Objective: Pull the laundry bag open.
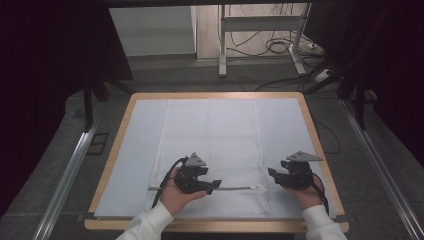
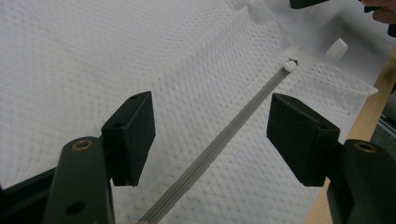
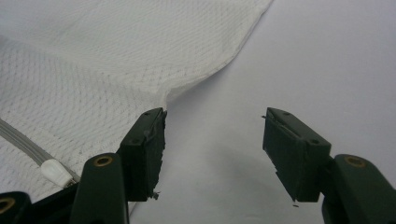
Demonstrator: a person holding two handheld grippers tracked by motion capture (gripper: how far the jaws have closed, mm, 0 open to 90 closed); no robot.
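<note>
A white mesh laundry bag [image 1: 212, 145] lies flat on the table, with a grey zipper [image 1: 235, 189] running across its near end. The zipper's white pull [image 1: 255, 188] sits at the right end of the track. My left gripper [image 1: 212, 186] hovers open over the zipper; in the left gripper view the grey zipper [image 2: 219, 144] runs between the jaws towards the pull [image 2: 290, 66]. My right gripper [image 1: 272, 175] is open just right of the bag's edge. In the right gripper view its left jaw is at the mesh edge [image 3: 187, 88] and the pull [image 3: 53, 170] lies at lower left.
A pale sheet [image 1: 135, 150] covers the wooden table [image 1: 320, 150]. The table's near edge [image 1: 215, 226] lies just behind the hands. Beyond the table stand a desk frame [image 1: 260, 40] and floor cables [image 1: 280, 47]. Metal rails [image 1: 65, 175] run along both sides.
</note>
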